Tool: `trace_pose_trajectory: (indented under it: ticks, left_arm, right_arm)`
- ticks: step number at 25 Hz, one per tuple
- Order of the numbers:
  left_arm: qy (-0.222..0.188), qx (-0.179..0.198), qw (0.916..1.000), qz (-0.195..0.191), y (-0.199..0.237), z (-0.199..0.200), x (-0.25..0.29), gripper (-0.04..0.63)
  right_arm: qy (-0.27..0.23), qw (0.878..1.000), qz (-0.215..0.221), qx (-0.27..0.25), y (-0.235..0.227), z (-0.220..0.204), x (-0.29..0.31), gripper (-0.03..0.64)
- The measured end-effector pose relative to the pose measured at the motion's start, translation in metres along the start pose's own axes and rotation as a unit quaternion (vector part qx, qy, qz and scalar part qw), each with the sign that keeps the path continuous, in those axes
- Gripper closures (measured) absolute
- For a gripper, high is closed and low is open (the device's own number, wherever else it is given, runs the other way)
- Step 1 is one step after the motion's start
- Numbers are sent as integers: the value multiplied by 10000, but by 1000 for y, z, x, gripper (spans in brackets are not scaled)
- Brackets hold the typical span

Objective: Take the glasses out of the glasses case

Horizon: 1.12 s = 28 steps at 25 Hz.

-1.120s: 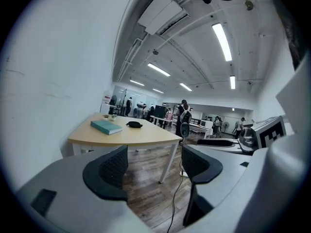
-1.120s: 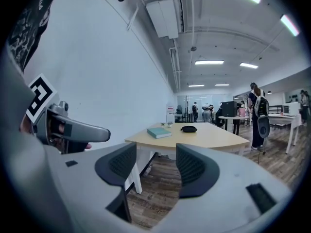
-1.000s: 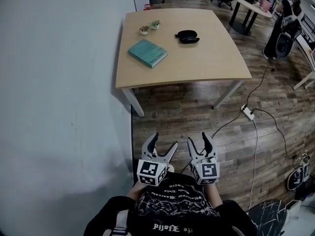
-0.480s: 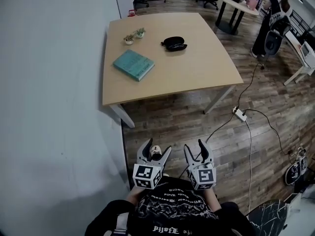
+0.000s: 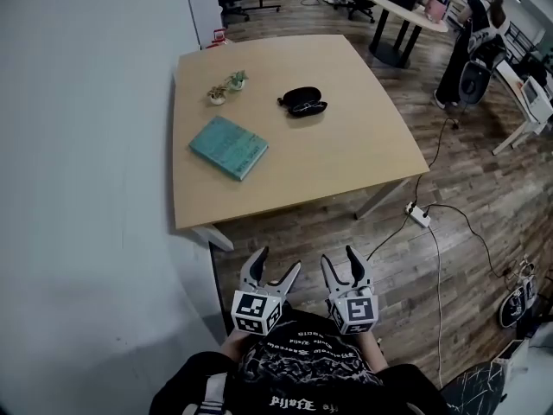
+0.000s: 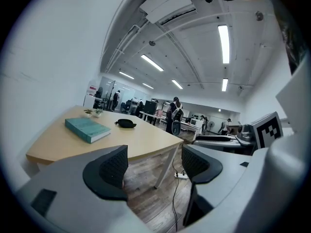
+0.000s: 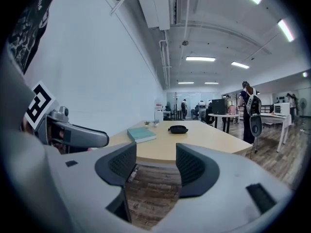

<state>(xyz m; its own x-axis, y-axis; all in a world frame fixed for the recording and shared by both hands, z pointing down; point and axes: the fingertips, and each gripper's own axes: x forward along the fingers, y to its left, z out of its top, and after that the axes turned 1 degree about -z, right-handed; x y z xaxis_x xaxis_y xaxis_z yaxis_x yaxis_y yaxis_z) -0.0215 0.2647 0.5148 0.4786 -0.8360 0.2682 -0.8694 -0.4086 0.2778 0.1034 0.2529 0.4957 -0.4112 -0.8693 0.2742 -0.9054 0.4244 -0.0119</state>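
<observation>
A black glasses case (image 5: 304, 101) lies closed on the far half of a light wooden table (image 5: 346, 158); it also shows small in the left gripper view (image 6: 126, 124) and the right gripper view (image 7: 178, 129). My left gripper (image 5: 276, 268) and right gripper (image 5: 340, 264) are held close to my body, well short of the table's near edge, over the wooden floor. Both are open with nothing between their jaws. The glasses themselves are hidden.
A teal book (image 5: 228, 147) lies left of the case, and two tiny potted plants (image 5: 225, 86) stand behind it. A grey wall (image 5: 86, 188) runs along my left. A power strip (image 5: 417, 216) and cables trail over the floor at right. People and desks stand beyond.
The table has drawn nearer and lower in the head view as I walk toward it. Both grippers stay open and level in front of me.
</observation>
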Motion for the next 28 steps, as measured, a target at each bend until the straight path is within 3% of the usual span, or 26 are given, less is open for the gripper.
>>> trace_pose_trajectory:
  ticks: [9,28]
  left_arm:
    - [7,240,9988,-424,48,39,55,241]
    - [196,155,9994,-240,90,38,86,241]
  right_arm:
    - [19,9997,-249,-4,-1,18,67,350]
    - [219,9997,-109,63,0,7,118,351]
